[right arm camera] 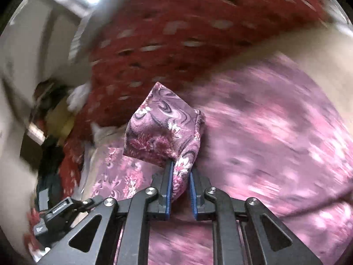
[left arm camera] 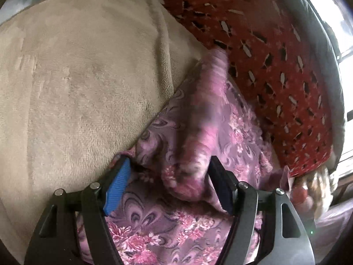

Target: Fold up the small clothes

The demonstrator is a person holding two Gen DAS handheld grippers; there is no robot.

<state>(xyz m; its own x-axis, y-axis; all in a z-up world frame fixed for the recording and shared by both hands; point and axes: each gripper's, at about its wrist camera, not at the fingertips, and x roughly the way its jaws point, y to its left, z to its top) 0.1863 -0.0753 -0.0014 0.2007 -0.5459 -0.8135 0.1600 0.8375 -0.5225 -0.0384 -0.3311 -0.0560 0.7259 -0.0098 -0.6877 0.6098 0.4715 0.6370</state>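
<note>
A pink and purple floral garment (left arm camera: 198, 132) lies on a beige blanket (left arm camera: 77, 77). My left gripper (left arm camera: 169, 165) is open, its jaws spread wide on either side of a raised, blurred fold of the garment. In the right wrist view my right gripper (right arm camera: 181, 167) is shut on a corner of the same floral garment (right arm camera: 163, 132), which stands up bunched above the fingertips. The rest of the garment (right arm camera: 275, 132) is blurred behind it.
A red patterned cloth (left arm camera: 275, 66) lies at the back right, also seen in the right wrist view (right arm camera: 165, 44). A window or bright wall (left arm camera: 346, 66) is at the far right. Cluttered items (right arm camera: 55, 114) sit at the left.
</note>
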